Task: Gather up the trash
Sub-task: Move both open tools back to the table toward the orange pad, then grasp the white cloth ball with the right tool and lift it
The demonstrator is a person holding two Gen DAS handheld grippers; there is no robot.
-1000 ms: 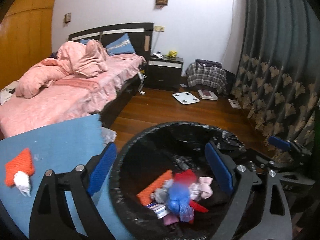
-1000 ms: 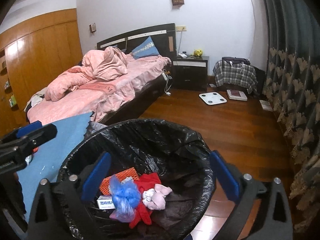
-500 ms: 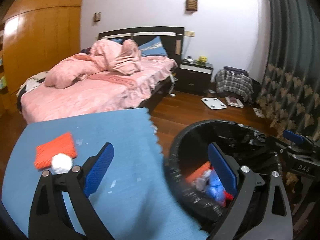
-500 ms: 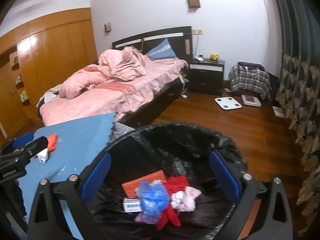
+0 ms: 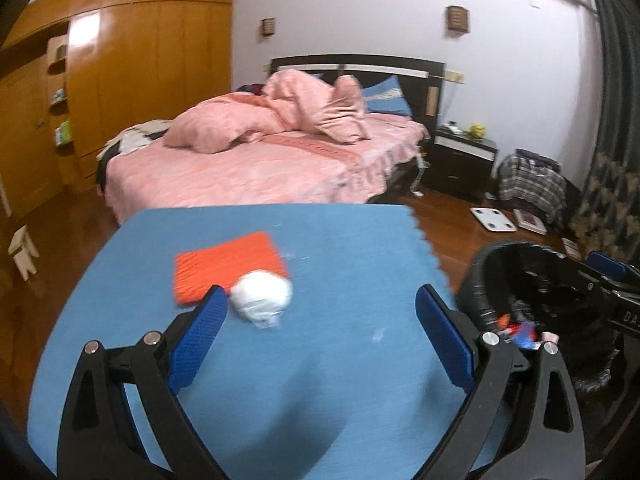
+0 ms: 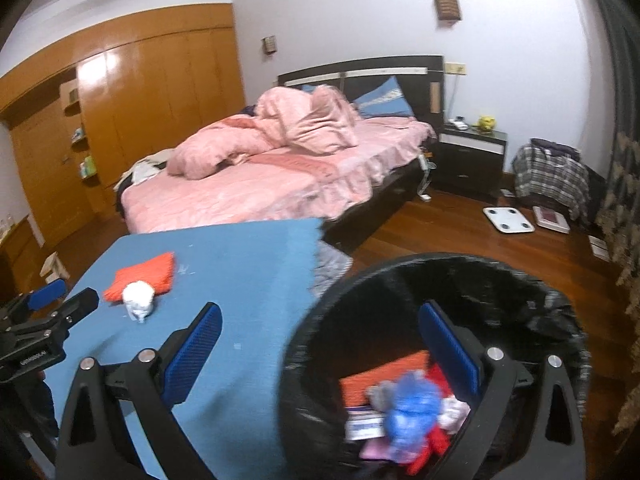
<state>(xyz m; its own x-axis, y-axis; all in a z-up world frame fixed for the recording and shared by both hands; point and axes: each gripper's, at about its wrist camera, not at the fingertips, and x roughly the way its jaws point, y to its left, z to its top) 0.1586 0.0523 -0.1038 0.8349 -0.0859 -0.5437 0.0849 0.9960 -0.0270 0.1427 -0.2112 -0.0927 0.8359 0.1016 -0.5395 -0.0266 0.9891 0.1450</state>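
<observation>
A white crumpled wad (image 5: pixel 262 298) lies on the blue table (image 5: pixel 340 248), touching the near corner of a flat orange pad (image 5: pixel 226 270). My left gripper (image 5: pixel 320 334) is open and empty above the table, the wad just ahead of its left fingertip. A black-lined trash bin (image 6: pixel 460 300) stands right of the table and holds a blue wad (image 6: pixel 408 404), red, pink and orange scraps. My right gripper (image 6: pixel 324 350) is open and empty over the bin's left rim. The wad (image 6: pixel 138 300) and pad (image 6: pixel 146 276) also show in the right wrist view.
A pink bed (image 5: pixel 260 164) lies beyond the table. A dark nightstand (image 5: pixel 460 160), a white scale (image 5: pixel 492 219) and a plaid bundle (image 5: pixel 528 184) are on the wood floor at right. Wooden wardrobes (image 5: pixel 120 80) line the left wall; curtains hang at far right.
Both grippers swung left from over the bin toward the table. The left one now faces the white wad and orange pad. Both stayed open.
</observation>
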